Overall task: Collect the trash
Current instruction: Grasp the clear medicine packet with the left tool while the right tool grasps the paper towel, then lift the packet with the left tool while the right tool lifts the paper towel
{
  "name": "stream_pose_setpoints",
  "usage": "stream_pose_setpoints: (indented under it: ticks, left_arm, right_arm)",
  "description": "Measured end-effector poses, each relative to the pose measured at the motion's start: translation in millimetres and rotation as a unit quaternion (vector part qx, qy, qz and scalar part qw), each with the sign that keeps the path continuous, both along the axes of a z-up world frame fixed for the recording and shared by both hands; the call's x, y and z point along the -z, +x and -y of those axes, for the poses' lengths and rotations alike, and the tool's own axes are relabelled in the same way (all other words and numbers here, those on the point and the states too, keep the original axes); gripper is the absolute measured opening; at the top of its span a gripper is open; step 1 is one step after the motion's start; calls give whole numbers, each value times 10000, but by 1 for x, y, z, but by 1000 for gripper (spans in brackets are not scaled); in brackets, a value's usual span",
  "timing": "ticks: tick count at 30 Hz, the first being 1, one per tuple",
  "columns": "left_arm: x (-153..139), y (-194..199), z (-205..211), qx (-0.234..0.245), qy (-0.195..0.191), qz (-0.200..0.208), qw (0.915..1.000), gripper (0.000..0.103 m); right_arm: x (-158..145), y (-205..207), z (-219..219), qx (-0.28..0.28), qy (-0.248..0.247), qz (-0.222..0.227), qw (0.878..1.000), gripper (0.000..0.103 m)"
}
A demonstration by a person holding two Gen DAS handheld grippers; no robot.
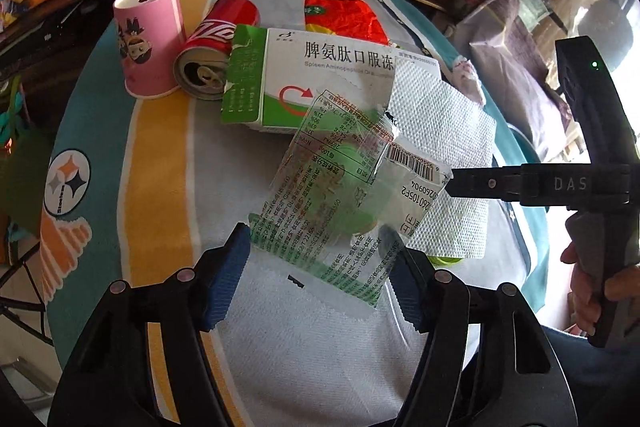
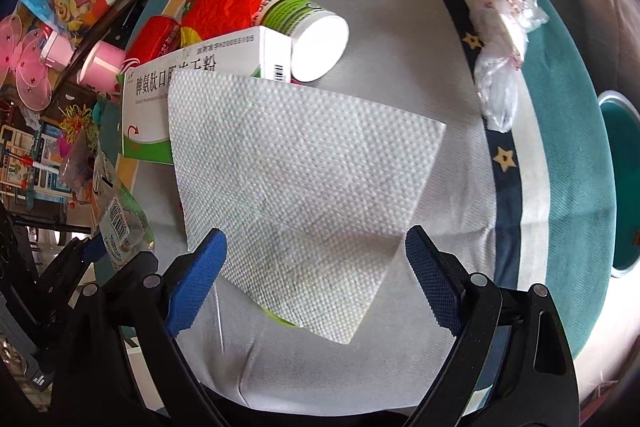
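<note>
The left gripper [image 1: 320, 259] has its blue-padded fingers [image 1: 224, 279] partly closed on a clear plastic wrapper printed in green [image 1: 332, 195], which hangs lifted over the quilted fabric-covered worktop [image 1: 168, 163]. The right gripper [image 2: 316, 279] hovers with fingers spread wide and empty above a white embossed paper towel [image 2: 296, 163]. Behind lie a white-and-green medicine box [image 1: 288, 75], a red soda can [image 1: 212, 51], a pink paper cup [image 1: 148, 35] and a crumpled red foil wrapper [image 1: 344, 19].

— What can we read here?
— We read "Spleen Aminopeptide" on the medicine box [image 1: 288, 75] at centre, "Steelers" on the blanket's round badge [image 1: 66, 183] at left, "DAS" on the right gripper [image 1: 456, 187].
</note>
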State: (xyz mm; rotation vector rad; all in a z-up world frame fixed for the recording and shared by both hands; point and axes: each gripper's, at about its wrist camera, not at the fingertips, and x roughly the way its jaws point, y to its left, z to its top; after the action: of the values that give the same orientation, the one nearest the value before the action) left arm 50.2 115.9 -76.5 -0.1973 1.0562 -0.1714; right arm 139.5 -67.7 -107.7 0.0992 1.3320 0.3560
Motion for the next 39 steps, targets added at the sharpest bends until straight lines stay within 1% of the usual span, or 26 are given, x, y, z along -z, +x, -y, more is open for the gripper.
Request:
stream_pose_setpoints:
  ticks: [3,4,5,6,7,8,9,10,11,13,14,17,19,21,22,24,25,26,30,31,32,34,37,39]
  left_arm:
    - [3,0,-3,-37,-64,-73,9999,67]
    - [4,0,-3,-42,-72,-86,9999,67]
    - [4,0,-2,-41,-75,-90,9999,67]
    - [4,0,-1,-37,-77,-90,9999,68]
    - [4,0,0,-26,-80,-90,9999,68]
    - [3,1,1,-12,-80,-91,9999,68]
    - [3,1,2,-1,-79,-90,9999,68]
    - [3,2,3,7,-84,-91,9999,68]
    - [3,2,5,17,-93,-92,9999,68]
    - [3,3,8,36,-101,-96,9999,68]
    - [3,4,9,50,-98,-102,9999,68]
    - [5,5,13,84,-65,-112,9999,68]
    - [8,6,14,84,-57,-143,9998,68]
    - [12,8,15,111,-75,-210,9997,68]
    - [14,8,15,135,-96,-241,9996,68]
    - [17,8,17,158,-117,-255,9995,68]
    - [17,7,16,150,-114,-233,9996,67]
    - [16,6,15,125,-117,-217,9996,67]
    - [8,-1,2,-64,-55,-78,9999,67]
    - [7,-3,-3,-109,-62,-67,9999,67]
    - [5,-4,-7,-157,-65,-54,9998,67]
    - [3,-9,-17,-280,-111,-32,9995,67]
    - [3,-18,-33,-425,-211,-19,9989,67]
    - [4,-23,-43,-504,-293,-15,9983,67]
  right_arm:
    - [1,1,-13,-103,-150,277,9995,87]
    - [1,0,-15,-118,-206,391,9990,84]
    - [0,-1,-16,-128,-270,464,9985,75]
    - [-1,-2,-16,-154,-310,513,9981,68]
    - [-1,-2,-15,-188,-328,536,9978,53]
    - [-1,-3,-14,-205,-340,542,9977,46]
    - [-2,-3,-13,-210,-336,555,9977,44]
    - [-2,-3,-11,-219,-325,563,9976,39]
    - [-3,-4,-10,-231,-327,590,9975,29]
    - [-7,-8,-5,-278,-314,667,9969,17]
    - [-9,-9,-4,-300,-280,699,9967,14]
    - [-17,-13,-2,-391,-190,771,9961,12]
    - [-22,-17,0,-439,-91,785,9959,11]
    - [-23,-19,-1,-523,188,603,9966,11]
    - [-22,-18,-3,-548,282,519,9967,14]
    - [-22,-20,-4,-530,183,557,9969,24]
    - [-22,-20,-4,-513,147,563,9970,34]
    - [-21,-19,-2,-460,107,580,9972,38]
    - [-24,-15,2,-347,40,617,9975,41]
    - [-24,-15,-1,-378,24,618,9974,44]
    - [-25,-15,-4,-420,15,621,9972,52]
    - [-28,-17,-12,-501,-13,687,9964,62]
    - [-35,-21,-24,-642,-58,878,9941,64]
    - [-36,-24,-33,-789,-23,908,9927,66]
